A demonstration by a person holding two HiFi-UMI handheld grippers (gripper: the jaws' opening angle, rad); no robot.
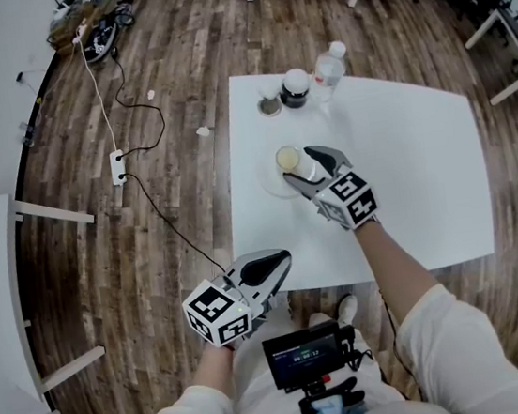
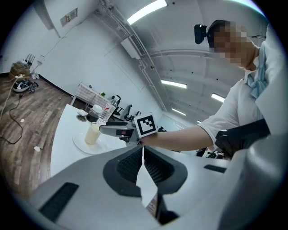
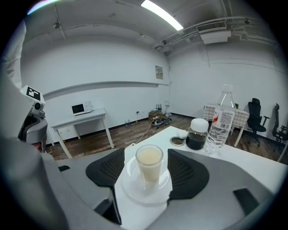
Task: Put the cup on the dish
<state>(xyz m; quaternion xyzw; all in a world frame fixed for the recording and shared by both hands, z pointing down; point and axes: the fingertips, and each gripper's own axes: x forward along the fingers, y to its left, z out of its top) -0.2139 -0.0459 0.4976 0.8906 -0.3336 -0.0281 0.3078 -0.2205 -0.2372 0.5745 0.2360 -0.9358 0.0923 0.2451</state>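
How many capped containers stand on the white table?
2: a dark jar with a white cap at the table's far edge, and a clear water bottle just right of it. None seems hidden.

Clear glossy cup [image 3: 149, 166] on glossy white dish [image 3: 134, 187]; matt white table [image 1: 425, 170]; wood-plank floor [image 1: 155, 63]

The left gripper [image 1: 272, 268] and the right gripper [image 1: 303, 169] are grey with black ribbed pads [image 3: 104, 167]. Each one carries a white cube [image 1: 218, 313] with black square markers. The sleeves [image 1: 445, 324] are white.
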